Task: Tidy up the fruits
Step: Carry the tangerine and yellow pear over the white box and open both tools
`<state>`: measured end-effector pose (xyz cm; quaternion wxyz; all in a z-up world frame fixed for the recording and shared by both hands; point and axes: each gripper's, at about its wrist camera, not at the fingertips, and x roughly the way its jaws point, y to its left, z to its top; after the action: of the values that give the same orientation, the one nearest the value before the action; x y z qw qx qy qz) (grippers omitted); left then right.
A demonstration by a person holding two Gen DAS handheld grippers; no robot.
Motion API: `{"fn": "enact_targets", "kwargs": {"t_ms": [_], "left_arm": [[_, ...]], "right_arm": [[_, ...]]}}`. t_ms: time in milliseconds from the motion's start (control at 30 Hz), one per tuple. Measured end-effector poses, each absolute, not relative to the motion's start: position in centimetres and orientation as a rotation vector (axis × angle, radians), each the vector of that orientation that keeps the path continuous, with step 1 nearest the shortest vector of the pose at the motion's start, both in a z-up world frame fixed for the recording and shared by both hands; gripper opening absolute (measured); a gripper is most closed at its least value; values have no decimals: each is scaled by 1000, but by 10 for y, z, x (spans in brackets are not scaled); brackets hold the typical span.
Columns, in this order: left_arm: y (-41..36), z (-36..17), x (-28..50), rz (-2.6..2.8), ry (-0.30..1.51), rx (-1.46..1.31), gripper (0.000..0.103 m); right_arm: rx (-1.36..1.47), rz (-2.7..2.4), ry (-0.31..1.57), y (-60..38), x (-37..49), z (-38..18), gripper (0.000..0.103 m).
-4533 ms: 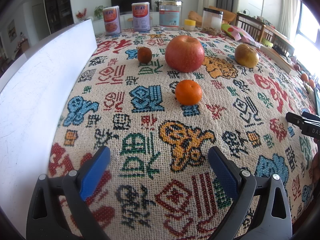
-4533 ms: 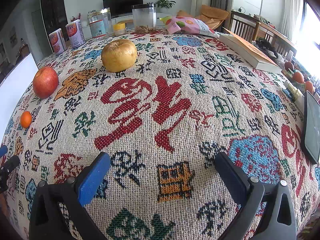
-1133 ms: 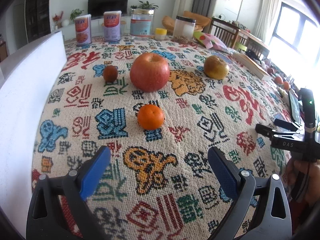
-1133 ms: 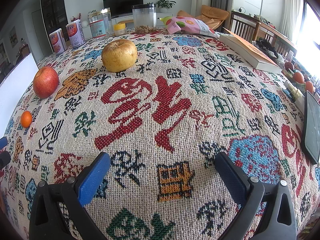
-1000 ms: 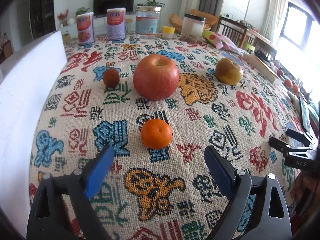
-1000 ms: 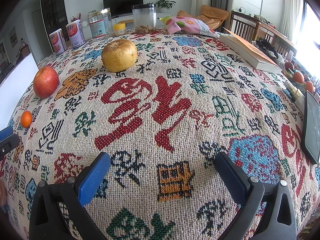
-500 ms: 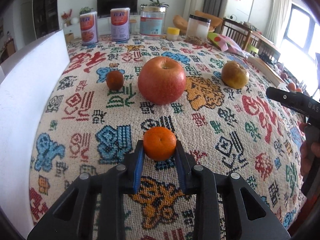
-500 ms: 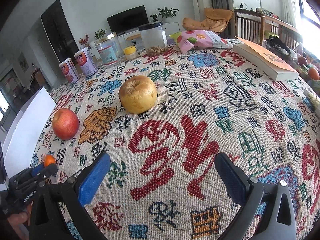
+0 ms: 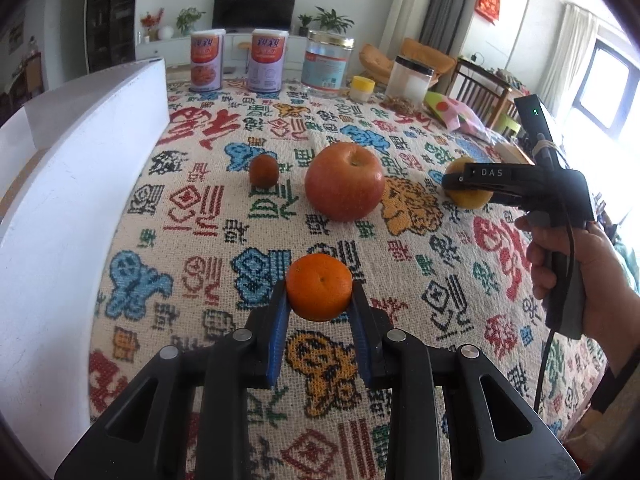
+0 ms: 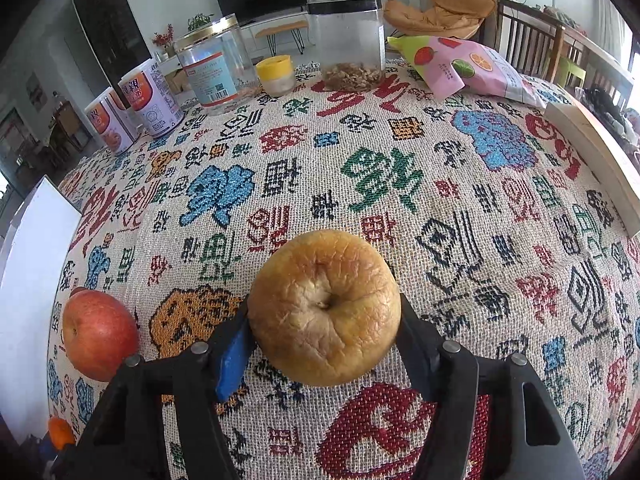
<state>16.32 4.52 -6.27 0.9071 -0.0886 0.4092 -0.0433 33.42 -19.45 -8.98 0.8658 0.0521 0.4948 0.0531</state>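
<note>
My left gripper (image 9: 319, 304) is shut on a small orange (image 9: 319, 287), held just above the patterned tablecloth. My right gripper (image 10: 324, 320) is shut on a wrinkled yellow apple (image 10: 325, 306); the left wrist view shows it on that apple (image 9: 468, 196) at the right. A red apple (image 9: 344, 186) sits mid-table and also shows in the right wrist view (image 10: 98, 334). A small dark brown fruit (image 9: 264, 171) lies left of the red apple. The orange shows at the right wrist view's lower left (image 10: 60, 432).
A white box (image 9: 76, 184) stands along the table's left side. At the far edge stand two purple cans (image 9: 206, 60), a clear jar (image 10: 216, 76), a yellow-lidded tub (image 10: 276, 74), a black-lidded jar (image 10: 348, 44), a snack bag (image 10: 464, 66) and a book (image 10: 592, 140).
My left gripper has lifted slightly with the orange in its grip. My right gripper moved forward to the yellow apple and shut on it.
</note>
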Motion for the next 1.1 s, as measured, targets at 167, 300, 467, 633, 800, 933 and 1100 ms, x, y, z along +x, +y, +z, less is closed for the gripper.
{"fn": "enact_targets", "kwargs": {"t_ms": [167, 300, 467, 633, 800, 933, 1100], "left_arm": [[44, -27, 128, -161, 798, -247, 28], [43, 8, 100, -229, 768, -277, 28], [65, 39, 74, -288, 808, -392, 28], [105, 74, 47, -236, 768, -421, 28], [174, 91, 32, -72, 719, -432, 28], [233, 72, 31, 129, 731, -419, 28], [284, 30, 32, 291, 793, -427, 28]], "right_arm": [[232, 180, 1014, -218, 289, -75, 64], [378, 273, 1031, -229, 252, -62, 64], [537, 413, 1037, -218, 216, -39, 64], [530, 582, 991, -166, 191, 7, 64], [447, 810, 953, -70, 164, 51, 64], [363, 981, 962, 20, 142, 63, 64], [201, 1085, 1005, 121, 119, 48, 64]]}}
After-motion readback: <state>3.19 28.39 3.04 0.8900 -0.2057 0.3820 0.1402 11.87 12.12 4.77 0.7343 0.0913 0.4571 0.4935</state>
